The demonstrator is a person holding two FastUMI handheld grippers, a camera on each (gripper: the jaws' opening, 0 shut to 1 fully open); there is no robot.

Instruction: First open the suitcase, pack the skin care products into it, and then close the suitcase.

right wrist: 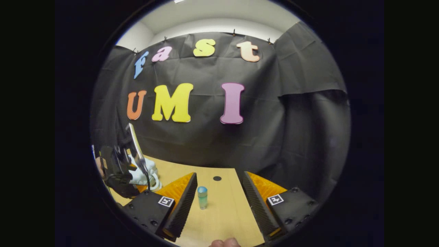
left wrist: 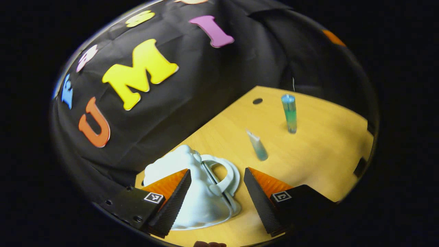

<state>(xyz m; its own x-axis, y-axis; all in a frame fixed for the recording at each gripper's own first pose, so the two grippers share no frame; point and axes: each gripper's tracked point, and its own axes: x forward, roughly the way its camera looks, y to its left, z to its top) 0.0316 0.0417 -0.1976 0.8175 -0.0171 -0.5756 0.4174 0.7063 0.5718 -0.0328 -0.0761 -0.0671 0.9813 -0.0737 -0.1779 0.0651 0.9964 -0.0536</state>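
A small white suitcase with a loop handle lies on the wooden table, its lid down. My left gripper hovers open just above it, one finger on either side of the handle, touching nothing. A teal bottle stands upright farther off, and a small teal tube stands tilted nearer. In the right gripper view, my right gripper is open over the table, with the teal bottle ahead near its left finger. The suitcase and the left gripper are at the far left.
A round dark hole marks the table near the back wall; the right gripper view has this hole straight ahead. Black cloth walls close the table's back and side. A fingertip shows at the bottom edge.
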